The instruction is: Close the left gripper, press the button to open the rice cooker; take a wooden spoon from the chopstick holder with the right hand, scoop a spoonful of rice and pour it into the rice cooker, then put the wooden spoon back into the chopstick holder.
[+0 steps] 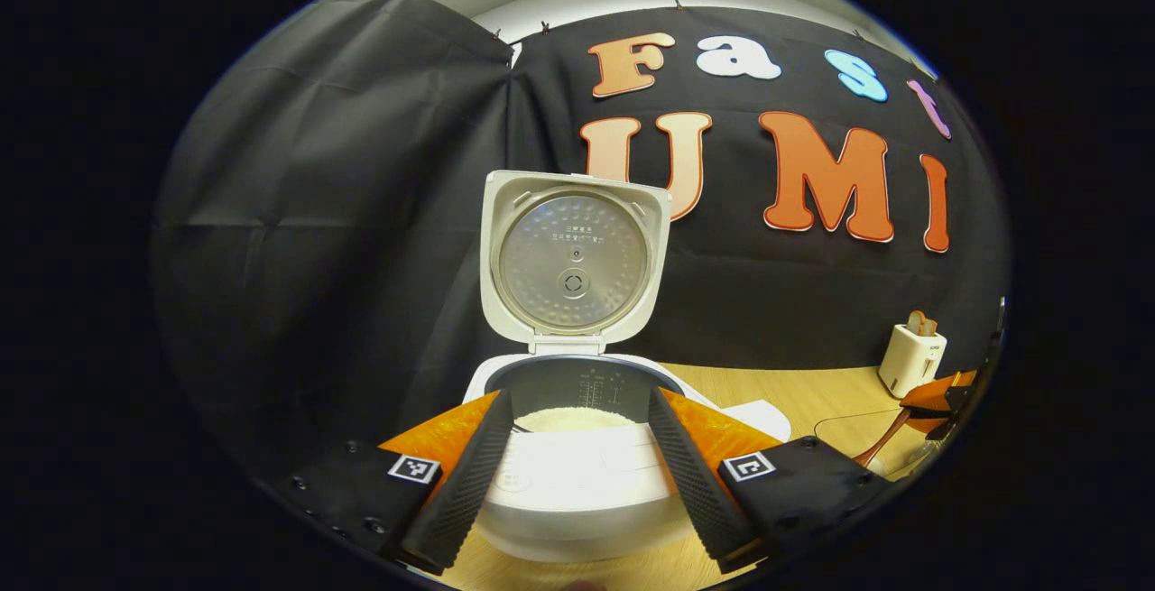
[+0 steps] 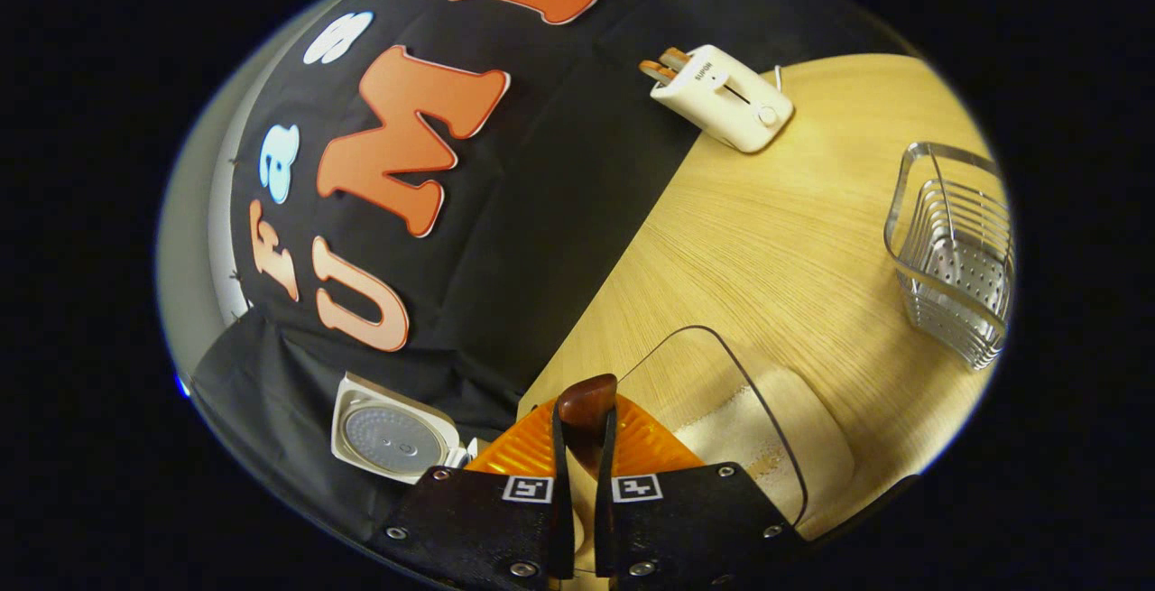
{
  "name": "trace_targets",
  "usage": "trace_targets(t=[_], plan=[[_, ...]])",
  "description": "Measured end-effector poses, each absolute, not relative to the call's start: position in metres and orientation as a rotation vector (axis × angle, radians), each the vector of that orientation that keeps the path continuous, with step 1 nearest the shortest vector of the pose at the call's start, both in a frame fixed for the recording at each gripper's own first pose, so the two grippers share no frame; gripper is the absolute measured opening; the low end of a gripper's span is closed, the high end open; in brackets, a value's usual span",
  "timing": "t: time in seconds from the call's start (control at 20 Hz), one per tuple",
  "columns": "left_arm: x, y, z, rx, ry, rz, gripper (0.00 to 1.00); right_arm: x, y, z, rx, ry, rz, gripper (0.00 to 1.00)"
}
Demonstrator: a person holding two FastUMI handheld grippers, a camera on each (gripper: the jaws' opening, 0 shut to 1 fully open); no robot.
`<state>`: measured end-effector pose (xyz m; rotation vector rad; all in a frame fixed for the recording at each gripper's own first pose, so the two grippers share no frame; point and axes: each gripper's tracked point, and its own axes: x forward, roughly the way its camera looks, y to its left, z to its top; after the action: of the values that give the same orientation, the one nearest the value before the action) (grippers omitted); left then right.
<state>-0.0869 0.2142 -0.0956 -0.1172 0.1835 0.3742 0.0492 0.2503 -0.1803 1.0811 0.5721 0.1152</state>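
Observation:
The white rice cooker (image 1: 577, 483) stands open with its lid (image 1: 573, 257) upright, and white rice (image 1: 573, 419) lies in the dark inner pot. My left gripper (image 1: 580, 400) is open, one finger on each side of the cooker's front, holding nothing. My right gripper (image 2: 585, 417) is shut on the brown handle of the wooden spoon (image 2: 586, 392); the spoon's bowl is hidden. Just past it sits a clear container of rice (image 2: 744, 429). The right gripper (image 1: 938, 397) with the spoon (image 1: 884, 442) also shows at the far right of the left gripper view.
A metal wire chopstick holder (image 2: 956, 275) stands on the wooden table (image 2: 767, 230) at the right. A white toaster (image 2: 722, 95) sits by the black cloth wall. The cooker's lid (image 2: 392, 438) shows at the lower left of the right gripper view.

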Motion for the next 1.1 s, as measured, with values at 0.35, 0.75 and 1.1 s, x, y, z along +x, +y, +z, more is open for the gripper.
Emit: trace_targets(t=[0.35,0.75,1.1], plan=[[-0.086,0.212,-0.096,-0.117,0.187,0.377,0.96,0.051,0.226,-0.178,1.216,0.566,0.074,0.09],[-0.086,0.212,-0.096,-0.121,0.192,0.383,0.97,0.061,0.190,-0.154,1.319,0.482,0.028,0.09],[-0.088,0.214,-0.091,-0.116,0.176,0.390,0.97,0.074,0.181,-0.121,1.408,0.429,0.038,0.09]])
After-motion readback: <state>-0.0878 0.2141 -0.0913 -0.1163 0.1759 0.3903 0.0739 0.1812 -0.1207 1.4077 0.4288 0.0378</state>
